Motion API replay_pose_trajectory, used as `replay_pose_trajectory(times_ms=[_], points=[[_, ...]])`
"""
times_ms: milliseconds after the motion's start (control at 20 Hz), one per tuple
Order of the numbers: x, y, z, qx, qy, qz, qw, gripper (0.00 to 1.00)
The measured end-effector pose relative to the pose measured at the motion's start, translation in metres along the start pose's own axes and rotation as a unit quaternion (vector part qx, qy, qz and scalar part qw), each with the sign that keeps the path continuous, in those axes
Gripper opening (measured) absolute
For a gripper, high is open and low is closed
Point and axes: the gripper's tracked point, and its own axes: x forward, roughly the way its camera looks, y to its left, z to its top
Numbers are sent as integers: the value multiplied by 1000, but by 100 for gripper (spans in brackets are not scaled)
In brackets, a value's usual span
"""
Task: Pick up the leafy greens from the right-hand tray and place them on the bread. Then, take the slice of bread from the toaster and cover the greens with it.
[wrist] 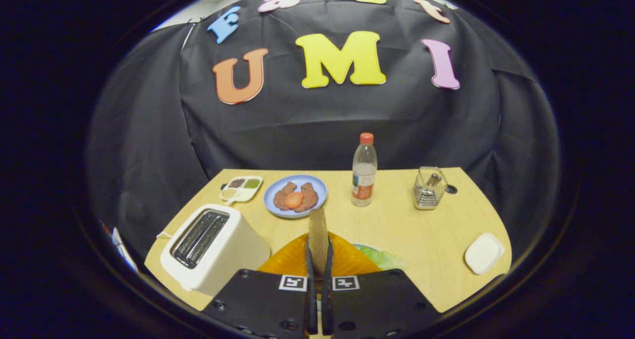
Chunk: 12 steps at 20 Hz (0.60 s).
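Gripper [318, 259] fingers pinch upright brown bread slice [318, 230]. White plastic toaster [213, 247] left of it; round blue plate [295, 195] beyond; clear plastic bottle [364, 170] right of plate.

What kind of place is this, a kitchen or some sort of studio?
Likely a staged booth set up as a kitchen counter: a wooden table against a black cloth wall, with a toaster and a blue plate of food. The gripper holds a bread slice edge-on.

My gripper [318, 259] clamps a bread slice [318, 230] upright above the orange plate [292, 259]; greens [379, 257], I think, at two o'clock; toaster [213, 247] at ten.
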Motion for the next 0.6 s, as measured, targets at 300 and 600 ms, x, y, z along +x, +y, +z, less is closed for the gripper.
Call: replay_pose_trajectory(times_ms=[300,600], points=[[30,4,-43,21,41,20,999,4],[41,-28,-54,27,52,3,998,8]])
